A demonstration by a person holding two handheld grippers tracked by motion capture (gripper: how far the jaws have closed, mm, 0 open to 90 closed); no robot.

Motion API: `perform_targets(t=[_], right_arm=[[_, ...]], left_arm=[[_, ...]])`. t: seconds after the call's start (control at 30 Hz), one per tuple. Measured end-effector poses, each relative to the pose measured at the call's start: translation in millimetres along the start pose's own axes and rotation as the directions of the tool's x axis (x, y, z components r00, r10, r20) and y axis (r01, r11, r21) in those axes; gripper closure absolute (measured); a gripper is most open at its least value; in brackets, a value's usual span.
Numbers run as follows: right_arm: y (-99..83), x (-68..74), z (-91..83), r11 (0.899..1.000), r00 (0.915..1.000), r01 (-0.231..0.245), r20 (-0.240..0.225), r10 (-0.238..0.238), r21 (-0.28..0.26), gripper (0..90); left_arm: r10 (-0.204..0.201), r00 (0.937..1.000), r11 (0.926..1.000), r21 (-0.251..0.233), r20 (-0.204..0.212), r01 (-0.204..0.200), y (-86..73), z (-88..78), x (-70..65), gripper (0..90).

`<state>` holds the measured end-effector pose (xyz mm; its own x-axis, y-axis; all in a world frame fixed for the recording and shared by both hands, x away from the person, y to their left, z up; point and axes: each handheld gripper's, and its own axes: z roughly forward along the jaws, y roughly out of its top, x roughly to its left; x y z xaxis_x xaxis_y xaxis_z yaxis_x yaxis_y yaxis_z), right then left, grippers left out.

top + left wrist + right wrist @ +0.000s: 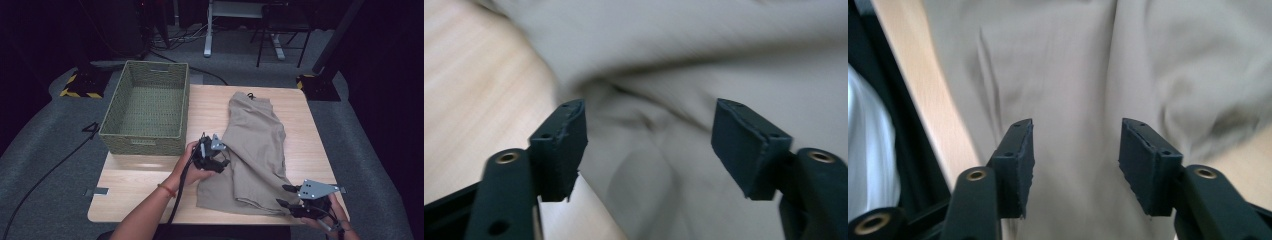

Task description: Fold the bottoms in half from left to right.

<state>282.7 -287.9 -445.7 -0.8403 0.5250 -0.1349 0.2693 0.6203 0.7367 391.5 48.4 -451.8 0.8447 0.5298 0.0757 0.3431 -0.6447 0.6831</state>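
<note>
- Item: beige cotton trousers (255, 150), folded lengthwise, lying flat on the pale wooden surface (140, 192); waistband toward the far edge, the near end close to the front edge, loose folds bunched along the left side.
- Left hand-held gripper (224, 161): released; the jaws are held apart just at the bunched left edge of the cloth, and in the left gripper view no fabric is pinched between the pads (566, 145).
- Right hand-held gripper (284, 195): released; the jaws are spread over the near right corner of the garment, with cloth seen beyond the pads (1020, 160) but not pressed by them.
- Risk: a single layer may be caught when the jaws are shut, since the fold is stacked; the lower layer would then be left behind and the fold pulled open.
- Risk: the rumpled left side may be gripped on a crease instead of the true edge, so that the next fold is laid crooked.
- Risk: the near end may be dragged off the front edge of the surface if it is pulled toward the person.
- Risk: uneven lifting by the two hands is judged likely to skew the garment.
- Nearby: green woven rectangular basket (145, 142), standing at the far left, well apart from the cloth; its rim could be snagged in a low transfer.
</note>
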Motion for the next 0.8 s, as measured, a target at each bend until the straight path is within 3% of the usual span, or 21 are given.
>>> perform_targets(t=[0.07, 0.17, 0.27, 0.4, 0.47, 0.57, 0.67, 0.8], right_arm=[[14.5, 5.6, 7.0, 0.999, 0.9999, 0.015, -0.005, -0.015, -0.029, 46.7], [36.5, 19.3, 28.1, 0.997, 0.9963, 0.065, -0.054, -0.066, -0.032, 45.6], [54.1, 33.1, 56.5, 0.991, 0.9858, 0.130, -0.107, -0.129, 0.002, 45.7], [65.7, 45.0, 90.5, 0.980, 0.9717, 0.186, -0.162, -0.172, 0.074, 46.5], [66.6, 44.9, 100.4, 0.979, 0.9718, 0.179, -0.174, -0.159, 0.102, 47.3], [64.8, 43.1, 111.8, 0.968, 0.9762, 0.194, -0.128, -0.175, 0.157, 50.6], [61.7, 38.0, 116.6, 0.976, 0.9811, 0.156, -0.138, -0.136, 0.151, 65.4], [63.4, 33.7, 119.7, 0.977, 0.9819, 0.151, -0.137, -0.130, 0.150, 84.0]], left_arm=[[0.027, 0.9996, 0.9996, 0.002, 0.009, -0.027, -14.4, -11.5, -8.4, 30.1], [0.030, 0.9970, 0.9994, 0.015, 0.072, -0.032, -37.7, -23.7, -17.9, 34.0], [0.037, 0.9935, 0.9986, 0.033, 0.108, -0.041, -56.6, -28.0, -29.1, 34.3], [0.061, 0.9879, 0.9955, 0.064, 0.143, -0.071, -70.4, -26.5, -42.3, 36.3], [0.074, 0.9858, 0.9933, 0.077, 0.150, -0.087, -73.9, -23.2, -46.7, 37.2], [0.055, 0.9835, 0.9962, 0.057, 0.173, -0.065, -77.1, -21.9, -45.7, 38.1], [0.045, 0.9808, 0.9980, 0.035, 0.190, -0.052, -80.7, -21.3, -42.7, 38.5], [0.050, 0.9811, 0.9984, 0.017, 0.187, -0.054, -82.9, -21.3, -43.0, 38.5]])
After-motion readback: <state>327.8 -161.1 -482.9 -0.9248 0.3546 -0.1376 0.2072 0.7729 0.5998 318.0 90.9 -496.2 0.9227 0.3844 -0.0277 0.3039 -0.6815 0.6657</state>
